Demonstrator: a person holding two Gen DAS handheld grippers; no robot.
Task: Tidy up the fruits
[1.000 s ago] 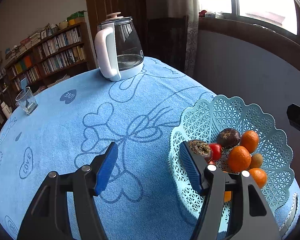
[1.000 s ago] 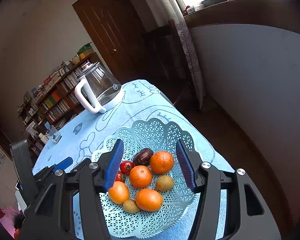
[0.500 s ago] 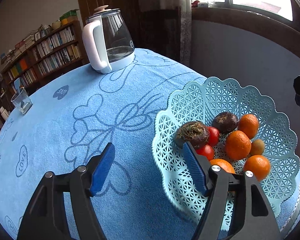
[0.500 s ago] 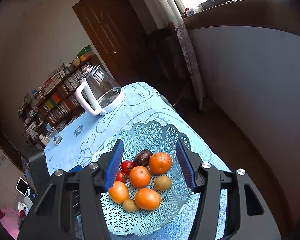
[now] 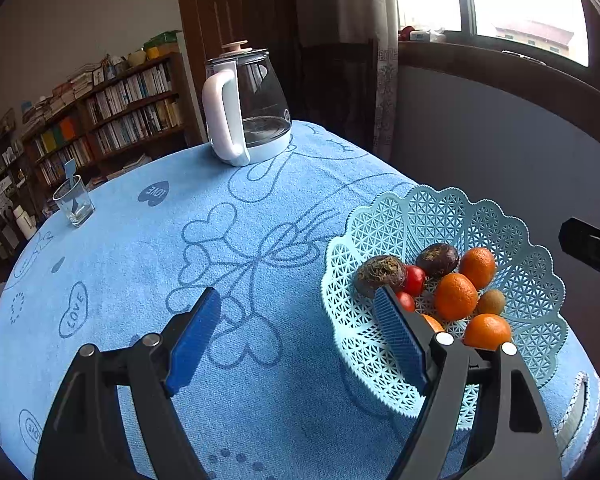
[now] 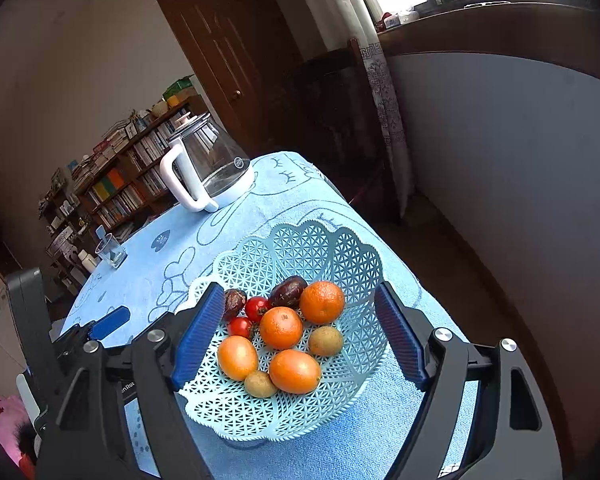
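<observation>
Fruit fills the basket (image 6: pixel 352 264) on our blue tablecloth (image 5: pixel 148 264); both our left gripper (image 5: pixel 300 332) and right gripper (image 6: pixel 300 334) are opening, empty. Oranges (image 6: pixel 281 328) look firm, tomatoes (image 6: pixel 257 308) soft: we would pinch gently across their middles.

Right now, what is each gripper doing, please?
Left gripper: opening, holding nothing.
Right gripper: opening, holding nothing, above the basket.
</observation>
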